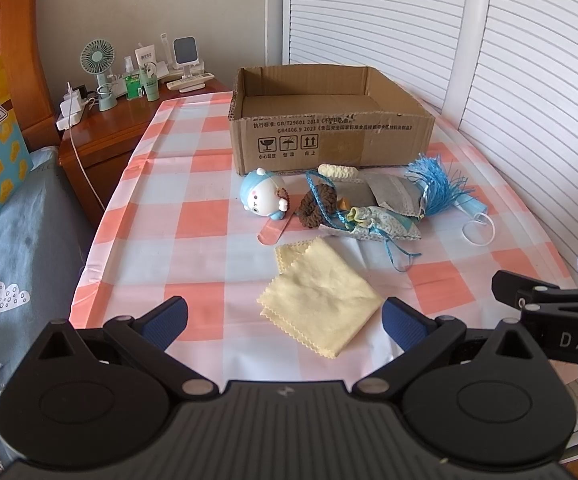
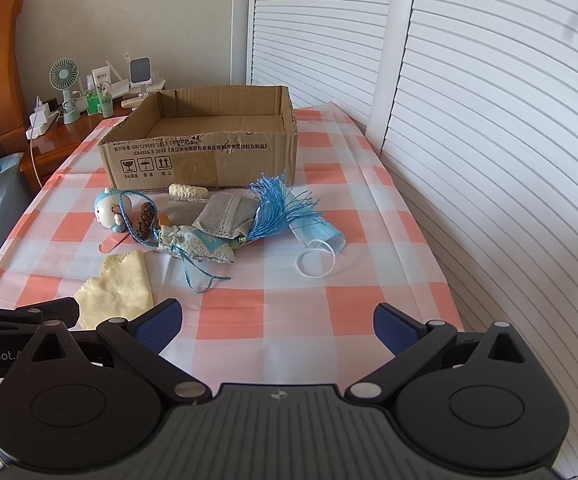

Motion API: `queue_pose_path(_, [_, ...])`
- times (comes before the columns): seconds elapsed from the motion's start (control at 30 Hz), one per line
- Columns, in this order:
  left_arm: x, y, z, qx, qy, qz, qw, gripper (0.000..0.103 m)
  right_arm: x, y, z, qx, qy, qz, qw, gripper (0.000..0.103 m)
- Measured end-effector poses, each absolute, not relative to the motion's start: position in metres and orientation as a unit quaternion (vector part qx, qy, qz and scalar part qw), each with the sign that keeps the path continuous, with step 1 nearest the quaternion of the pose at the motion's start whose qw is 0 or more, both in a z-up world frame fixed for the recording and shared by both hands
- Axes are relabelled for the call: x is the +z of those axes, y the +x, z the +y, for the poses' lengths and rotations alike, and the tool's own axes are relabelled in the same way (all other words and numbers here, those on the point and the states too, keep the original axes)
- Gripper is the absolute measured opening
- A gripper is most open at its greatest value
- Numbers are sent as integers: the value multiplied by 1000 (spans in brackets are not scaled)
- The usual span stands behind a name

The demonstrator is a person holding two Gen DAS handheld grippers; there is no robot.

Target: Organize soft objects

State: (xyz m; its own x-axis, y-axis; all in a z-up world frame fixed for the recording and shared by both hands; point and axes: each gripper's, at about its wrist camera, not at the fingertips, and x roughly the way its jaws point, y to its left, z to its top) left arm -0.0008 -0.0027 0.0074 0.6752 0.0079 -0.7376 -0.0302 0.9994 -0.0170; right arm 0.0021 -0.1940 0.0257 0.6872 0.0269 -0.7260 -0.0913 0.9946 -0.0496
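Note:
An open cardboard box (image 1: 329, 136) (image 2: 205, 152) stands at the far side of the checked table. In front of it lies a pile: a blue-and-white plush toy (image 1: 263, 198) (image 2: 109, 208), a brown crochet ring (image 1: 315, 204), a cream knitted roll (image 1: 337, 171) (image 2: 188, 192), grey pouches (image 1: 393, 194) (image 2: 229, 212), a patterned sachet (image 1: 385, 226) (image 2: 197, 244), a blue tassel (image 1: 437, 186) (image 2: 277, 208) and a blue face mask (image 2: 317, 236). A yellow cloth (image 1: 321, 300) (image 2: 117, 288) lies nearest. My left gripper (image 1: 285, 322) is open just short of the cloth. My right gripper (image 2: 277, 326) is open over bare tablecloth.
A wooden nightstand (image 1: 105, 136) at the back left holds a small fan (image 1: 96, 60), bottles and chargers. A bed with blue bedding (image 1: 13, 248) lies left of the table. White louvered doors (image 2: 489, 120) run along the right side.

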Motion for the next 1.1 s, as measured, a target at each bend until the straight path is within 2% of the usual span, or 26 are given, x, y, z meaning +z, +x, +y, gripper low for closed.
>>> queue_pose_path(1.1, [-5, 14, -5, -56, 43, 378, 923, 102, 13, 13, -196, 66, -59, 377, 922, 103])
